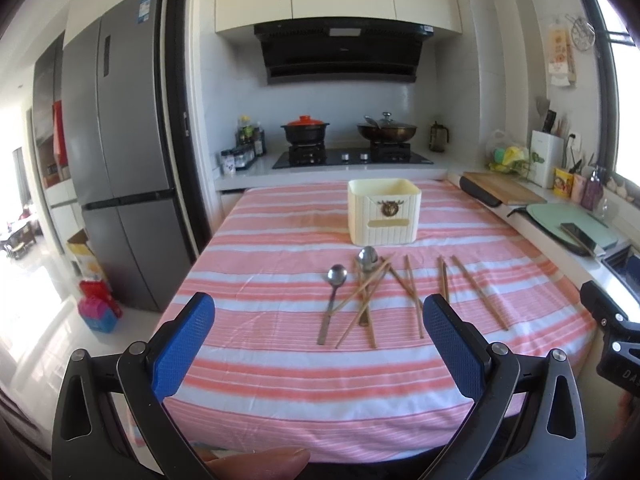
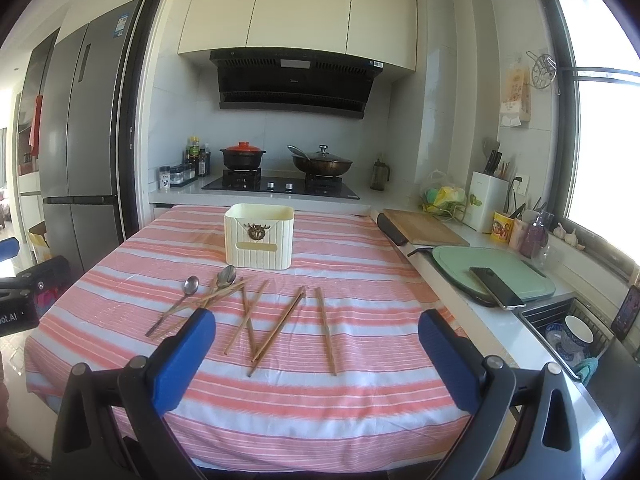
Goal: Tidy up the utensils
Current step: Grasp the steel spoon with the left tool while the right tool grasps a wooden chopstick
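wooden chopsticks (image 2: pixel 256 320) and steel spoons (image 1: pixel 334 300) lie loose before the cream ribbed box (image 1: pixel 384 212); both blue-padded grippers (image 1: pixel 319 338) (image 2: pixel 317 346) gape empty—best take one outlying stick mid-length.

two spoons (image 2: pixel 191 285), roughly eight chopsticks (image 2: pixel 326 330), one holder (image 2: pixel 259 238)

At upper centre I see a black pot with a red lid (image 1: pixel 305 127) beside a lidded wok (image 1: pixel 387 130) on the hob. A grey fridge (image 1: pixel 116 148) fills my left; a phone (image 2: pixel 496 287) lies on a green board (image 2: pixel 516 276) at right.
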`<state>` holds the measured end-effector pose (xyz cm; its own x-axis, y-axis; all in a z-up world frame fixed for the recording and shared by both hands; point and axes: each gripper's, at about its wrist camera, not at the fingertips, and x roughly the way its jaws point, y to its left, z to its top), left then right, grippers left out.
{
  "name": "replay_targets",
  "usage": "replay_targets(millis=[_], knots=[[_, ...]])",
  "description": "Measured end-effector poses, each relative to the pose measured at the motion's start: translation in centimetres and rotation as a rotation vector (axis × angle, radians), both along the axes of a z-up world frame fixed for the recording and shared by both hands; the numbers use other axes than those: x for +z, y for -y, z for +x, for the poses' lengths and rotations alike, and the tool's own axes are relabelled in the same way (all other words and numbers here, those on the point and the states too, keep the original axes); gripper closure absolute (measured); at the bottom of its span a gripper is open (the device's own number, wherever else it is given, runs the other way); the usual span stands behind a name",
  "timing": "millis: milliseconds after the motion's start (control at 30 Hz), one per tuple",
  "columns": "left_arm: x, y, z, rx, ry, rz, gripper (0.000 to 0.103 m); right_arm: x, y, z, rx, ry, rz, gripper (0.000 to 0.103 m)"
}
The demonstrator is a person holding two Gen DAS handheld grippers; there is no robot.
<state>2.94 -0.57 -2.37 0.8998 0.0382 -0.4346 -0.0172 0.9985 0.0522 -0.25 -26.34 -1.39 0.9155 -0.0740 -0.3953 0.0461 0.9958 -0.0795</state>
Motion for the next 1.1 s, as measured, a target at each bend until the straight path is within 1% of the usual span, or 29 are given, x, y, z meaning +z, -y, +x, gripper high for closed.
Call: replay_targets(millis=[33,100,167,300,367,467,567,633,700,767,867,967,1033,1100], knots=[[-0.1,-0.2,0.3,0.004,-0.001,0.002,0.000,-0.1,0.1,0.2,-0.002,-0.005,0.001,0.000],[-0.6,-0.3,1.1,0.006,-0.032,0.009,0.000,-0.3,0.3,0.6,-0.006,-0.013,0.002,0.000],[-1.4,-0.5,2.2,0.008,-0.081,0.012,0.000,-0.6,0.3,1.1,-0.009,-0.022,0.003,0.000],[-3.4,-1.1,4.4,0.026,-0.176,-0.026,0.000,-1.2,0.6,2.0,-0.014,-0.044,0.008,0.000],[-4.5,-1.0,5.4,0.030,-0.214,-0.013,0.000,-1.6,0.8,2.6,-0.024,-0.053,0.008,0.000],[-6.1,-1.2,6.9,-0.009,-0.288,-0.022,0.000,-2.3,1.5,3.5,-0.046,-0.072,0.007,0.000],[-7.1,-1.6,7.9,-0.049,-0.303,-0.045,0.000,-3.3,2.5,4.7,-0.063,-0.096,0.005,0.000],[-7.5,-1.7,9.0,-0.054,-0.311,-0.032,0.000,-4.3,3.3,5.9,-0.065,-0.117,-0.003,0.000],[-7.7,-2.0,10.3,-0.058,-0.314,-0.016,0.000,-5.4,4.0,7.4,-0.058,-0.157,-0.008,0.000],[-7.6,-2.7,11.8,-0.060,-0.313,-0.017,0.000,-6.6,4.8,9.0,-0.044,-0.200,-0.010,0.000],[-7.4,-4.2,15.1,-0.074,-0.333,-0.059,0.000,-8.1,5.4,11.3,-0.025,-0.268,-0.018,0.000],[-7.6,-5.3,18.8,-0.111,-0.358,-0.091,0.000,-9.0,6.2,12.9,-0.004,-0.312,0.033,0.002],[-8.3,-5.1,21.4,-0.164,-0.388,-0.091,0.000,-9.4,6.3,13.6,0.003,-0.330,0.058,0.005],[-9.6,-4.7,23.9,-0.202,-0.427,-0.071,0.000,-9.8,6.2,14.1,0.011,-0.342,0.061,0.010]])
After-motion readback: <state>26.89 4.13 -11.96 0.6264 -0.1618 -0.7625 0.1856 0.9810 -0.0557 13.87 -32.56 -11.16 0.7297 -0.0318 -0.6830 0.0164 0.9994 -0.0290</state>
